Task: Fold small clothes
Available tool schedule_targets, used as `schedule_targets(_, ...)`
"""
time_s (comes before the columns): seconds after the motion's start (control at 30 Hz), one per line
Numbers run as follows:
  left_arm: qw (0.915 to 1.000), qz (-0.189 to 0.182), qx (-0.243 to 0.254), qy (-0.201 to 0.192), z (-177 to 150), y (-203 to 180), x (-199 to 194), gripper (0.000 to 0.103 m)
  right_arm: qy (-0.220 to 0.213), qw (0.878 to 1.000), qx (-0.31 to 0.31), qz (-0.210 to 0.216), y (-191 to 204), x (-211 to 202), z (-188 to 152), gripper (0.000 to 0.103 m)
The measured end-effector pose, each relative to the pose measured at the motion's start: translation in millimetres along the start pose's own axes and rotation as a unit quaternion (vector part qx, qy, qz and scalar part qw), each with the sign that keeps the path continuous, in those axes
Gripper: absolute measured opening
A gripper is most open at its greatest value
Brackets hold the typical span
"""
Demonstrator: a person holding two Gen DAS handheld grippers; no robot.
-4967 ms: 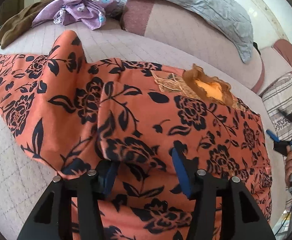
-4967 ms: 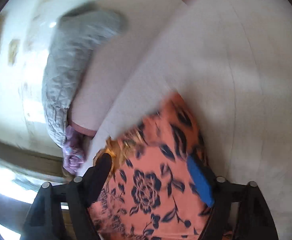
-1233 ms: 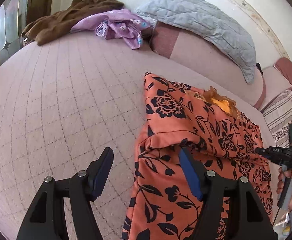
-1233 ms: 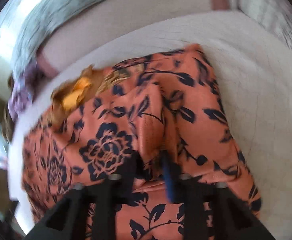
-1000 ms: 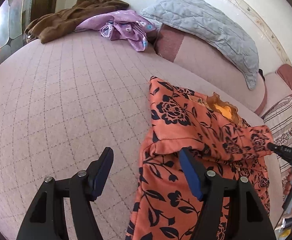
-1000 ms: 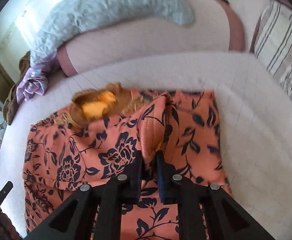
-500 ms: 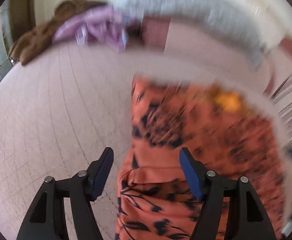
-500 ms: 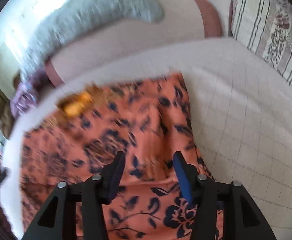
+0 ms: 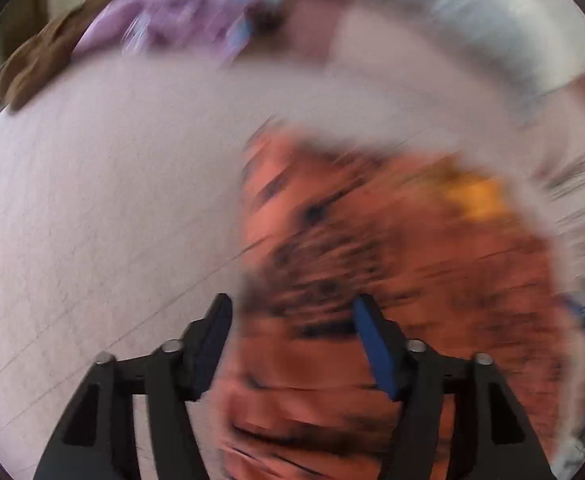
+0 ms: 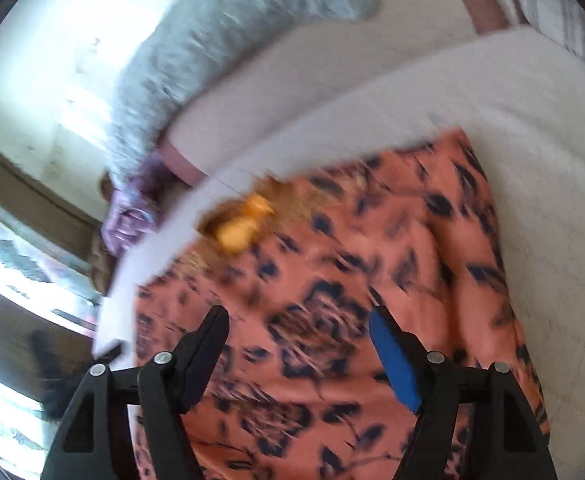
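Right tongs [image 10: 296, 334] tilted down, opening.

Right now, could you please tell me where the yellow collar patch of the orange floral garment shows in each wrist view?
Left wrist view: the yellow collar patch sits at upper right, on the garment's far edge.
Right wrist view: the patch sits left of centre, above the gripper.
Shared landmark: the grey pillow behind it.
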State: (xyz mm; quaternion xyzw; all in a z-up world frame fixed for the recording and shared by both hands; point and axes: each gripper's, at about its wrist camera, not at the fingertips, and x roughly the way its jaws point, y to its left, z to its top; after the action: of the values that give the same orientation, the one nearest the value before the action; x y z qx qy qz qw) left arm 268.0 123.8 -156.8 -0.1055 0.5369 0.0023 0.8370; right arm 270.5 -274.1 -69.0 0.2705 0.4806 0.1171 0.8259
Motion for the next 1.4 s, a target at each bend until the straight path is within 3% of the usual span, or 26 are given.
schedule_targets(0.07,0.9994,-0.015,-0.011,-0.03,4.9,1.7,-14.1,0.051,0.018,1.0,0.007,-0.014,-11.2,15.3,5.6,0.084)
schedule_targets(0.1,0.9985,-0.029,-0.013,-0.044,8.3,2.1,-22.3,0.049,0.044,0.998,0.022,-0.043,-24.5,25.8,4.8,0.08)
schedule_targets(0.13,0.997,-0.042,-0.011,-0.064,12.5,2.9,-30.9,0.049,0.057,0.996,0.043,-0.044,-35.8,33.5,4.4,0.079)
schedule_targets(0.2,0.9946,-0.052,-0.005,-0.09,24.9,3.8,-36.5,0.054,0.036,0.999,0.024,-0.026,-27.7,25.2,7.8,0.079)
schedule_targets(0.23,0.9949,-0.063,-0.01,-0.078,31.3,6.7,-28.0,0.059,0.029,0.999,0.017,-0.02,-23.4,23.1,9.7,0.079)
schedule_targets(0.3,0.9939,-0.091,-0.053,-0.031,47.0,22.1,9.0,0.056,0.02,1.0,0.014,0.0,-20.5,19.8,10.7,0.079)
schedule_targets(0.33,0.9935,-0.087,-0.074,-0.01,51.5,31.9,26.2,0.035,0.025,1.0,0.017,0.0,-22.1,23.5,11.2,0.08)
schedule_targets(0.37,0.9932,-0.079,-0.084,-0.018,54.5,37.3,28.4,0.01,0.043,0.999,0.022,-0.009,-29.0,30.7,9.0,0.08)
schedule_targets(0.47,0.9917,-0.075,-0.104,-0.014,64.8,49.2,28.0,0.007,0.037,0.998,0.041,0.021,-42.5,30.5,10.4,0.078)
schedule_targets(0.53,0.9957,-0.057,-0.071,-0.018,61.2,40.3,26.8,0.007,0.041,0.998,0.036,0.022,-43.6,25.7,11.9,0.075)
schedule_targets(0.6,0.9968,-0.053,-0.055,-0.023,60.3,33.7,24.4,0.008,0.053,0.998,0.037,0.011,-49.3,25.5,14.6,0.055)
schedule_targets(0.63,0.9965,-0.057,-0.057,-0.025,59.2,32.0,22.8,0.009,0.048,0.998,0.049,0.009,-52.1,26.0,14.8,0.054)
schedule_targets(0.7,0.9951,-0.067,-0.06,-0.041,52.1,29.9,11.9,0.028,0.022,0.998,0.066,0.012,-57.8,14.9,15.3,0.062)
schedule_targets(0.73,0.9937,-0.076,-0.061,-0.054,49.7,29.6,6.0,0.049,0.005,0.998,0.065,0.003,-60.0,7.7,15.8,0.067)
schedule_targets(0.77,0.9922,-0.082,-0.064,-0.069,46.0,29.9,-1.9,0.059,-0.019,0.998,0.063,-0.014,-62.8,-3.2,17.8,0.074)
schedule_targets(0.87,0.9892,-0.108,-0.054,-0.084,47.4,31.6,-12.9,0.061,-0.069,0.994,0.054,-0.071,-75.3,-30.4,26.4,0.074)
schedule_targets(1.0,0.9915,-0.106,-0.051,-0.056,56.6,22.4,12.5,0.061,-0.035,0.993,0.047,-0.1,-90.9,-16.5,43.7,0.074)
schedule_targets(1.03,0.9923,-0.097,-0.056,-0.052,57.5,23.8,18.7,0.045,-0.022,0.993,0.04,-0.104,-92.8,-7.3,49.6,0.074)
schedule_targets(1.07,0.9949,-0.07,-0.055,-0.047,58.8,26.1,24.5,0.004,-0.01,0.994,0.035,-0.101,-94.1,1.2,54.1,0.069)
schedule_targets(1.13,0.9945,-0.068,-0.056,-0.056,59.9,28.6,22.0,0.006,0.007,0.995,0.018,-0.098,-88.5,12.7,62.6,0.027)
schedule_targets(1.17,0.9945,-0.06,-0.048,-0.071,57.8,27.4,16.8,0.006,0.01,0.994,0.012,-0.112,-83.9,14.2,63.5,0.016)
schedule_targets(1.2,0.9952,-0.048,-0.038,-0.076,55.3,25.4,19.4,0.006,0.004,0.993,0.005,-0.121,-80.6,12.2,63.1,0.015)
schedule_targets(1.27,0.9975,-0.018,-0.011,-0.067,51.2,18.5,30.9,0.01,0.007,0.986,0.008,-0.164,-90.1,22.3,60.1,0.018)
schedule_targets(1.33,0.9977,-0.006,-0.011,-0.066,52.6,15.5,21.4,0.015,-0.004,0.989,0.043,-0.142,-103.4,21.4,56.7,0.023)
schedule_targets(1.37,0.9977,-0.008,-0.016,-0.066,52.8,17.0,13.1,0.019,-0.011,0.989,0.056,-0.135,-101.0,16.8,57.2,0.033)
schedule_targets(1.4,0.9975,-0.012,-0.02,-0.067,49.5,18.8,4.1,0.021,-0.015,0.989,0.065,-0.135,-98.0,9.4,56.2,0.066)
